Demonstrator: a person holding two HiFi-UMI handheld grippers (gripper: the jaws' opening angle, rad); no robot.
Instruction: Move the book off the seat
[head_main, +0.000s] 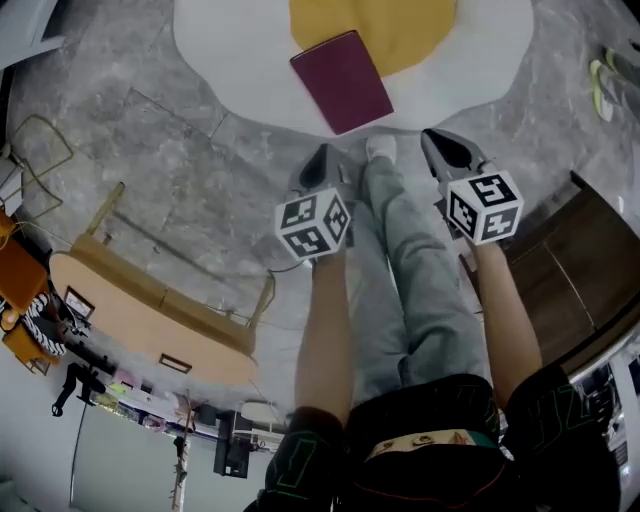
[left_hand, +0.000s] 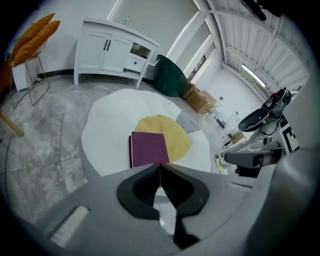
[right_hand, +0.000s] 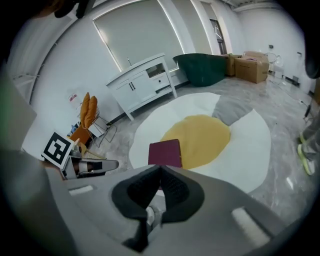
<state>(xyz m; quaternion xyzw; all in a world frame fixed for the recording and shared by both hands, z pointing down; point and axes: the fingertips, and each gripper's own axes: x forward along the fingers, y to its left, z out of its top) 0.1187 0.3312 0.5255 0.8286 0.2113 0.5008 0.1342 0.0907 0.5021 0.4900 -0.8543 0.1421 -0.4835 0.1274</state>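
A maroon book (head_main: 342, 80) lies flat on a big fried-egg-shaped cushion (head_main: 240, 60), across the edge of its yellow centre (head_main: 400, 30). Both grippers hang over the grey floor short of the cushion's near rim, above the person's legs. My left gripper (head_main: 322, 162) is shut and empty, and so is my right gripper (head_main: 448, 150). In the left gripper view the book (left_hand: 148, 149) lies just beyond the closed left gripper (left_hand: 160, 166). From the right gripper view the book (right_hand: 165, 153) sits straight ahead of the closed right gripper (right_hand: 160, 169).
A wooden table (head_main: 150, 310) and an orange chair (head_main: 18, 272) stand to the left. Dark wooden furniture (head_main: 585, 260) is at the right, shoes (head_main: 603, 82) beyond it. A white cabinet (left_hand: 112, 52), a green tub (left_hand: 170, 76) and cardboard boxes (left_hand: 200, 100) stand past the cushion.
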